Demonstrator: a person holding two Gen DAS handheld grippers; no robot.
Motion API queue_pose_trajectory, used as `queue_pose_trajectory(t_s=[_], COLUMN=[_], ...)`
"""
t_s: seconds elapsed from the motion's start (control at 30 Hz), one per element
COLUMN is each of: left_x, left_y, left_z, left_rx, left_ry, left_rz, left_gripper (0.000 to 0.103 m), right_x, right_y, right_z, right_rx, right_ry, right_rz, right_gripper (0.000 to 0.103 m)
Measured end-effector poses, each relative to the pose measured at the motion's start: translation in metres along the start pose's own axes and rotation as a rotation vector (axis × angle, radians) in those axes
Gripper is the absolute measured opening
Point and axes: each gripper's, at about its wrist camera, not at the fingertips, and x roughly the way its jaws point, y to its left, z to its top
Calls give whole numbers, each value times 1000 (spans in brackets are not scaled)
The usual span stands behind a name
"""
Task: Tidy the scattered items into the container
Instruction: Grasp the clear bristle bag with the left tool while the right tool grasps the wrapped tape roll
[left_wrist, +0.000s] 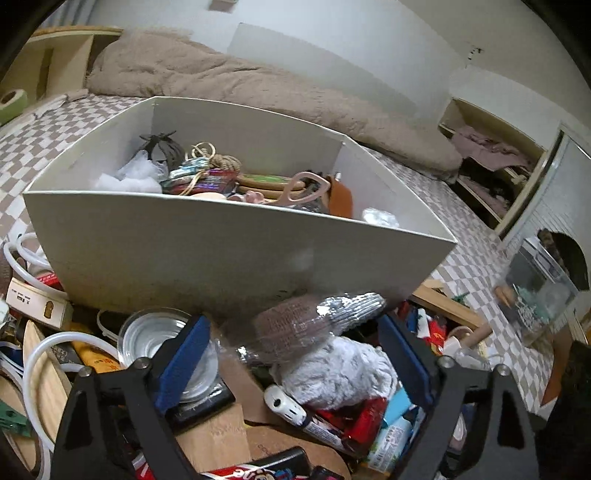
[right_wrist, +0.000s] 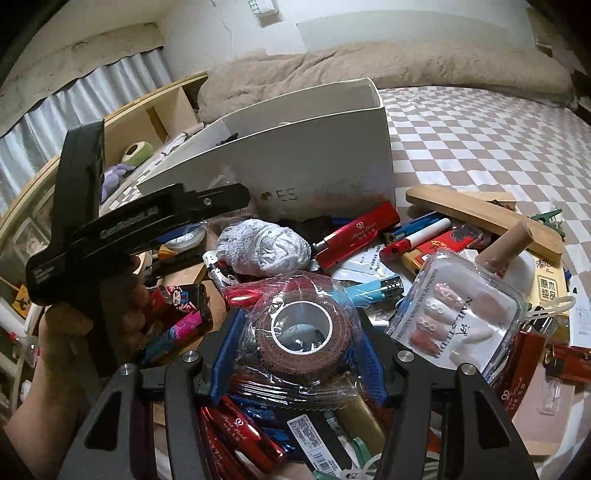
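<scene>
Both right fingers (right_wrist: 364, 347) press the wrapped brown tape roll (right_wrist: 303, 343) between them.

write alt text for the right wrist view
The right hand-held gripper clamps a brown bandage roll in clear wrap above a heap of red lighters, pens and packets on a checkered bedsheet, before a white box.

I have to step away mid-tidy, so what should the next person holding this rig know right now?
Right gripper: shut on the wrapped brown tape roll, just above the pile.
Left gripper: open, nothing held, low over the pile in front of the white box.
Done: the box already holds scissors, rope and other bits.
Left: put the tape roll in the box, then the white cloth ball, red lighters, nail set and the rest.
</scene>
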Motion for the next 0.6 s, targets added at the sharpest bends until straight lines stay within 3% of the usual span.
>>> queue_pose_trajectory(t_s=[0.13,0.23,0.4,0.6], left_x=[2,3,2,-2], left_y=[5,4,1,4], left_z=[2,-1,-5,-8], left_rx=[-35,-24,-9,-33], left_ry=[-4,-15,5,11], left_rz=[43,83,61,37], left_gripper=[72,64,49,47], right_x=[0,0,0,0], right_y=[0,0,-2,-2], right_z=[0,0,1,0], right_rx=[0,0,5,1], right_ry=[1,1,-1,-9], right_rz=[-1,-3,-10,-22], right_gripper=[59,59,59,59])
